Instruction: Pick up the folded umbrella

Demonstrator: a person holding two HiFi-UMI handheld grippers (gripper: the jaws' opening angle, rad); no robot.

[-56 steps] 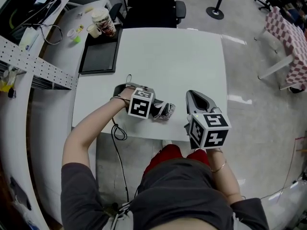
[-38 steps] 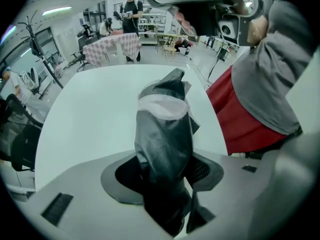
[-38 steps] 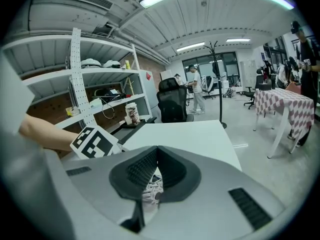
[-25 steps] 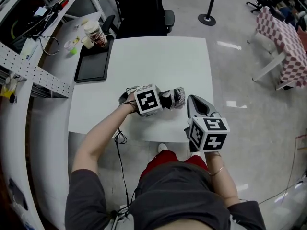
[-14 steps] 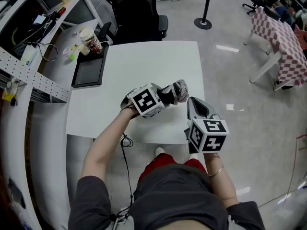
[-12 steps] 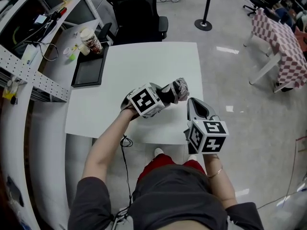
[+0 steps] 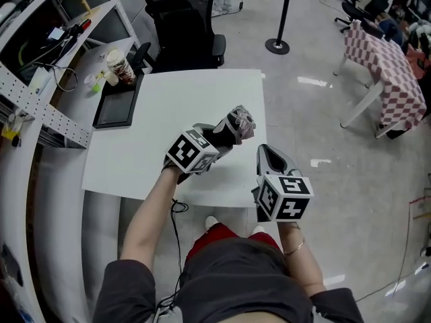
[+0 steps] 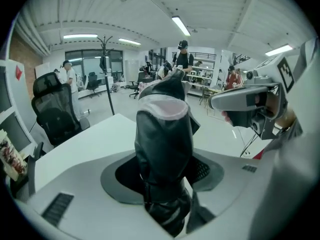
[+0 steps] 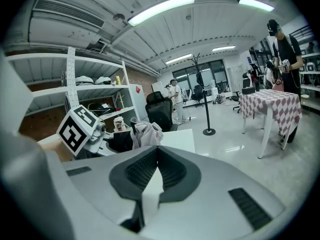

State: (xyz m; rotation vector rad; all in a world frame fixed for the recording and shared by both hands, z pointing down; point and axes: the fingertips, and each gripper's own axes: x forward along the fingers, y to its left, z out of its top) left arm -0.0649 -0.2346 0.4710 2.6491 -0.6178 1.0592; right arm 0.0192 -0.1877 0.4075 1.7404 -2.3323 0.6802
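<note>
The folded umbrella (image 7: 237,124), black with a patterned grey end, hangs above the white table (image 7: 168,106) in my left gripper (image 7: 219,135), whose jaws are shut on its middle. In the left gripper view the umbrella (image 8: 165,139) stands up between the jaws and fills the centre. My right gripper (image 7: 263,151) hovers just to the right of it, near the table's front right corner, its jaws closed tip to tip with nothing in them. The right gripper view shows the umbrella (image 9: 143,133) and the left gripper's marker cube (image 9: 78,128) close ahead on the left.
A black tablet (image 7: 117,99) lies at the table's far left edge, with a paper cup (image 7: 116,66) and small items on the bench beside it. A black office chair (image 7: 182,25) stands behind the table. A stanchion (image 7: 277,44) and a checked-cloth table (image 7: 377,59) stand on the floor at right.
My left gripper has lifted the umbrella off the table and carried it up and to the right, tilting it. The right gripper has drifted a little with it.
</note>
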